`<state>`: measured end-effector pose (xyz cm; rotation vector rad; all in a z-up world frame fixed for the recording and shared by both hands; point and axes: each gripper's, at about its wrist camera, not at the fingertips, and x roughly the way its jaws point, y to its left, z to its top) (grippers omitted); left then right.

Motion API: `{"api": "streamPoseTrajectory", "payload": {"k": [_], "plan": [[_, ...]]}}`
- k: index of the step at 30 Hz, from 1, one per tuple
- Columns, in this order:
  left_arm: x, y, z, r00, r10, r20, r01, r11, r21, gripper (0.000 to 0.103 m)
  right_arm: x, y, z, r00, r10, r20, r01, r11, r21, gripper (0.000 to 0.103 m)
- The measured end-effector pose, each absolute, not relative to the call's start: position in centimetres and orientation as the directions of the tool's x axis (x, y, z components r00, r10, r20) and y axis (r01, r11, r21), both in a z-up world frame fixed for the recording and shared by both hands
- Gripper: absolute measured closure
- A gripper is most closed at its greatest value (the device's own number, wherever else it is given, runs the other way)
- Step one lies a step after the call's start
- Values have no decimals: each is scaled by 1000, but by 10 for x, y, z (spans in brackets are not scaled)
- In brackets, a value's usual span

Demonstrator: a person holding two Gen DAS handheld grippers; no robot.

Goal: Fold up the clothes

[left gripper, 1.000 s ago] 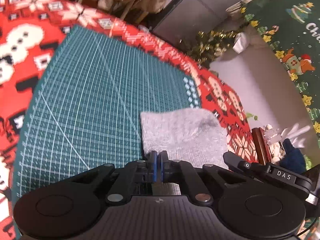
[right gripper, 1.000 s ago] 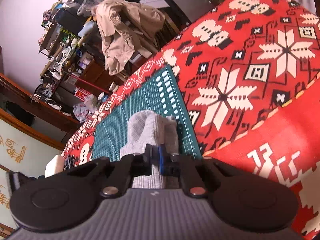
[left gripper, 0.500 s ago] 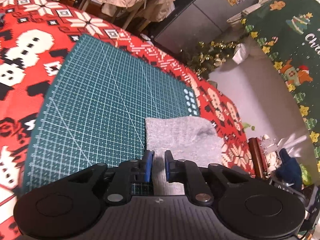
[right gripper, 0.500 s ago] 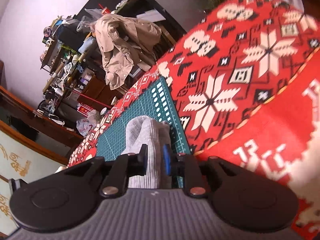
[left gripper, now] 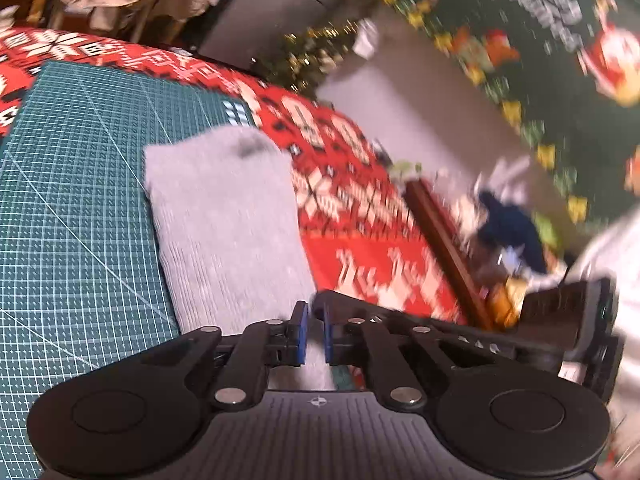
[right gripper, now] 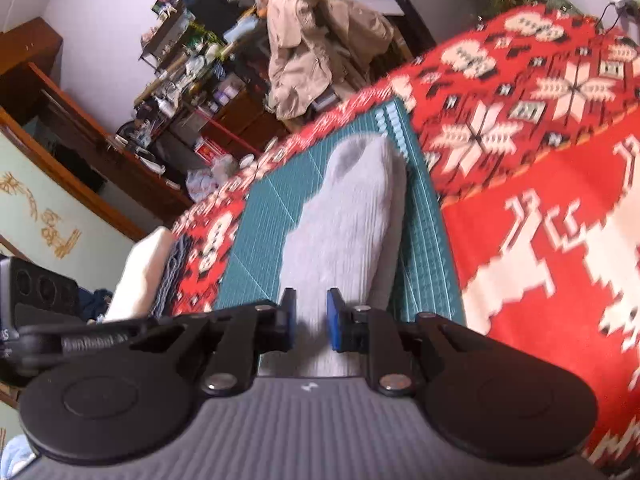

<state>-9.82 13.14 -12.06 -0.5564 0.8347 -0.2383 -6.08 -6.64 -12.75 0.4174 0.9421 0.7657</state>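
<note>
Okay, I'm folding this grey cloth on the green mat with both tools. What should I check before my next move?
1. Grey cloth lying on the cutting mat: ok.
2. Cloth inside the mat's edge by the red tablecloth: ok.
3. Left tool gripping the cloth: cannot tell. Its jaws have just been closing, and a narrow gap shows with cloth in it.
4. Right tool gripping the cloth: not ok. Its jaws have just been closing but stand apart, with cloth showing in the gap.
5. Left view sharp enough to judge: not ok, blurred.
</note>
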Motion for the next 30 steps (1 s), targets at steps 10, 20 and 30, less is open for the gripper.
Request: {"api": "streamPoseTrajectory", "payload": {"k": [10,20,30], "plan": [[-111,135,-142,616,-352,-705,-32,883,-469,101,-68,-69,-159,274,758,-592,-326,652,684,87],[-118,143,-146,613,-380,-692,-42,860,-509,101,-76,-87,-159,304,716,-628,-325,698,639,86],[-129,149,-148,618,-384,-685,-58,848,-527,101,-96,-73,-156,279,692,-666,-412,713,567,90]]}}
